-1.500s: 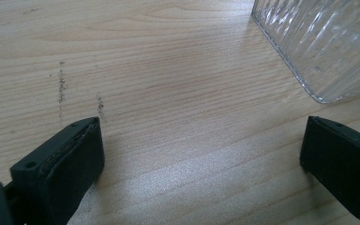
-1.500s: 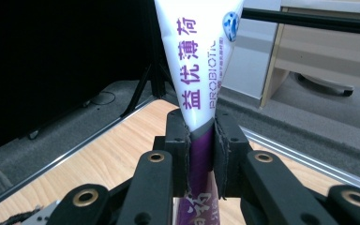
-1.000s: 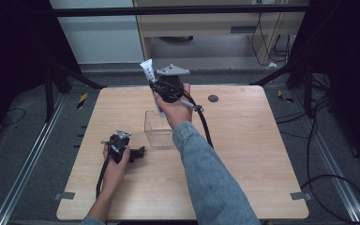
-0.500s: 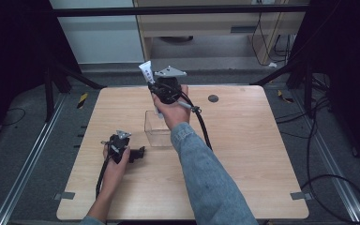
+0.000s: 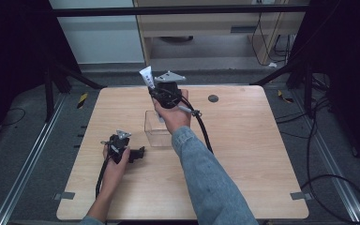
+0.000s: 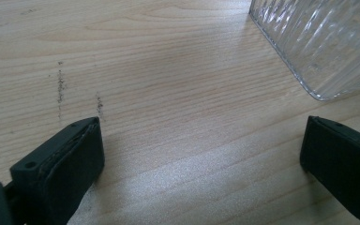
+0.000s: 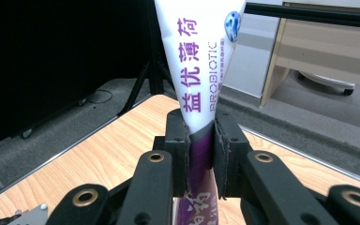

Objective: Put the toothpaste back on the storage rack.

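A white and purple toothpaste tube (image 7: 198,70) stands upright between the jaws of my right gripper (image 7: 200,154), which is shut on its purple lower part. In the high view the right gripper (image 5: 161,93) holds the tube (image 5: 146,76) up above the far side of a clear ribbed plastic box (image 5: 157,129) on the wooden table (image 5: 243,140). My left gripper (image 5: 138,153) rests low on the table left of the box, open, with nothing between its jaws. In the left gripper view the left gripper (image 6: 201,154) faces bare wood, with the box's corner (image 6: 318,42) at the upper right.
A small dark round disc (image 5: 213,98) lies near the table's far edge. Black cables (image 5: 204,131) trail from both grippers across the table. Dark stands and cables surround the table on the floor, and a desk (image 5: 206,23) stands beyond it.
The right gripper with the tube has shifted slightly toward the left and a little nearer the box. The left gripper has stayed in place.
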Motion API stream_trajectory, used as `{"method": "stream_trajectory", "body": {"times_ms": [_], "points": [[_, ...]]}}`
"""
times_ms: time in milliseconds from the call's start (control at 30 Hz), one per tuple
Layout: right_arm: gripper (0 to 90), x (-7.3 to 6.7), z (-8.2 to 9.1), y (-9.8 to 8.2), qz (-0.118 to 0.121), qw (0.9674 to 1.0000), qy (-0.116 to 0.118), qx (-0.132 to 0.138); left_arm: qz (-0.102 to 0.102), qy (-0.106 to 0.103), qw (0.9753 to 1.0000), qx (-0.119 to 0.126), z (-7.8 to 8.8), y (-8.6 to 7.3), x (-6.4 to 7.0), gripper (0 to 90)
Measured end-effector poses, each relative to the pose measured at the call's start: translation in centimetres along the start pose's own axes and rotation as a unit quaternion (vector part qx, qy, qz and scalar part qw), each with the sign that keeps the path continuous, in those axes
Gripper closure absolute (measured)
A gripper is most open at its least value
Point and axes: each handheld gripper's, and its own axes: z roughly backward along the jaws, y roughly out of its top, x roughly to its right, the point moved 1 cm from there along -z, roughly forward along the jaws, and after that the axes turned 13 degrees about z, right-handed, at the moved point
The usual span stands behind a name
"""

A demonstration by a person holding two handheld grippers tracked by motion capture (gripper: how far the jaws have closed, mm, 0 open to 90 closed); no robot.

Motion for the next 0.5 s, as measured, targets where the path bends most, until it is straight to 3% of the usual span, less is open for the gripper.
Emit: {"method": "stream_trajectory", "body": {"times_ms": [500], "points": [[77.8,-0.5,-0.2,-2.3,0.000,0.9999,0.001,-0.016,-0.001,-0.001,1.0000,-0.001,0.0,0.0,0.0,0.0]]}}
